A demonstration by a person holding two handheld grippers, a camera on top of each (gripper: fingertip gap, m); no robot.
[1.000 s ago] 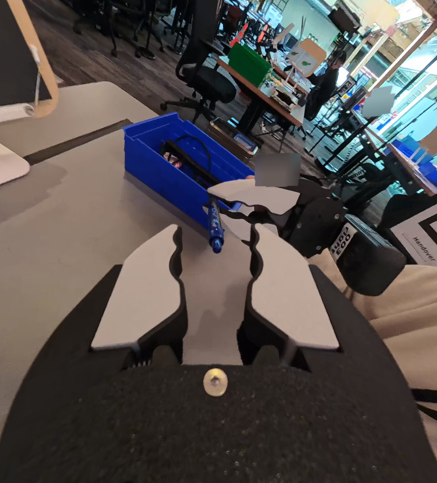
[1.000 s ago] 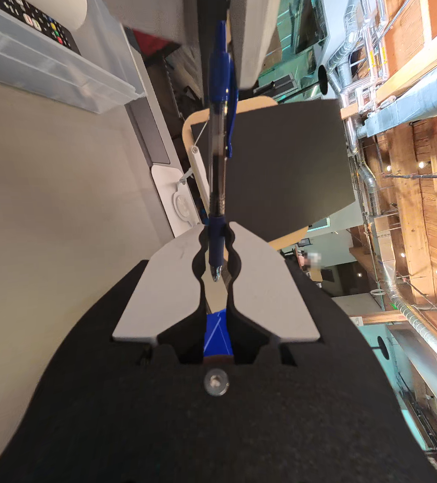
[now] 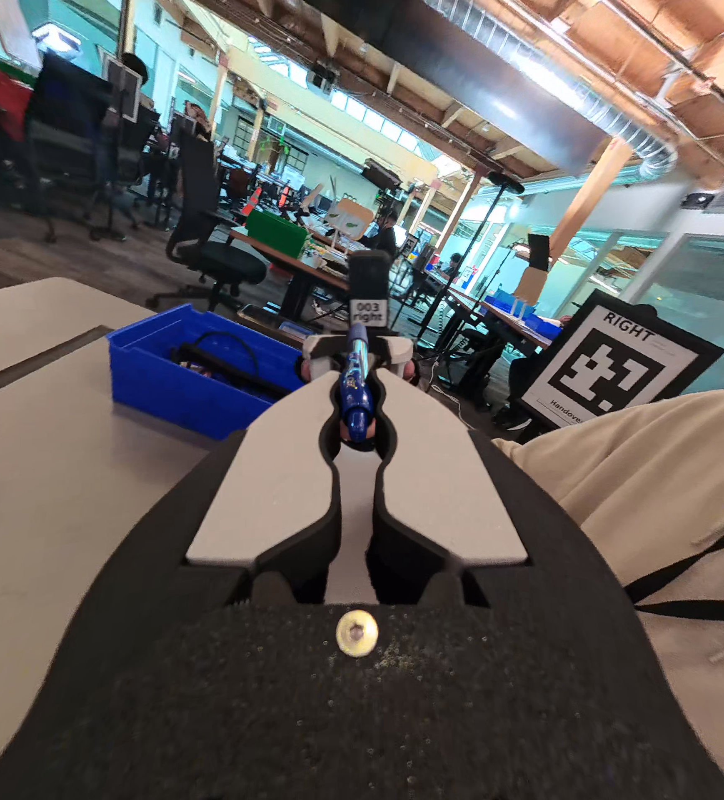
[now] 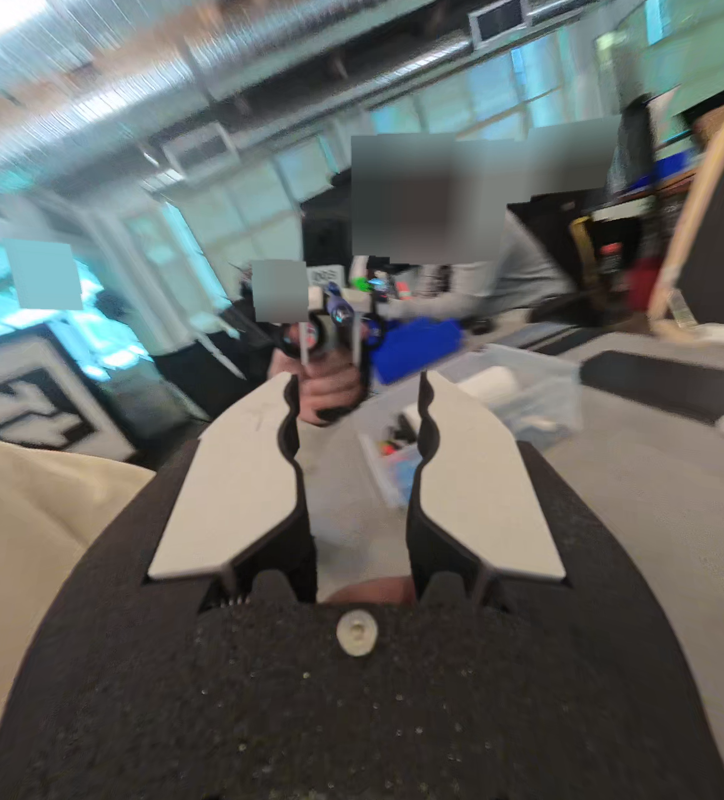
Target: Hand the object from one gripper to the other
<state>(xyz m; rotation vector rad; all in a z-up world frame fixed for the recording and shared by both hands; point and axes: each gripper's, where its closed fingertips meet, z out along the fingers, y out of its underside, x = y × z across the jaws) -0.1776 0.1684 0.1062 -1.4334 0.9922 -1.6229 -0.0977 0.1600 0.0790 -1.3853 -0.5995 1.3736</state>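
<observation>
A blue pen point(image 3: 356, 376) with a clear barrel is clamped between the tips of my left gripper point(image 3: 356, 383), which is shut on it and held above the grey table point(image 3: 48, 498). The pen points away, toward my right gripper point(image 3: 358, 346), which faces it a little way off with its white fingers apart. In the blurred right wrist view my right gripper point(image 4: 356, 383) is open and empty. My left gripper point(image 4: 332, 335) shows beyond it in a hand, with the pen point(image 4: 337, 312) in it.
A blue bin point(image 3: 187, 385) holding black cables sits on the table to the left. A black-and-white marker board point(image 3: 611, 368) stands at the right. A cream sleeve point(image 3: 633, 476) lies at the right. A clear plastic box point(image 4: 516, 389) sits beyond my right gripper.
The pen has passed from my right gripper to my left. The left has shut on it and tilted up. The right has opened and drawn back.
</observation>
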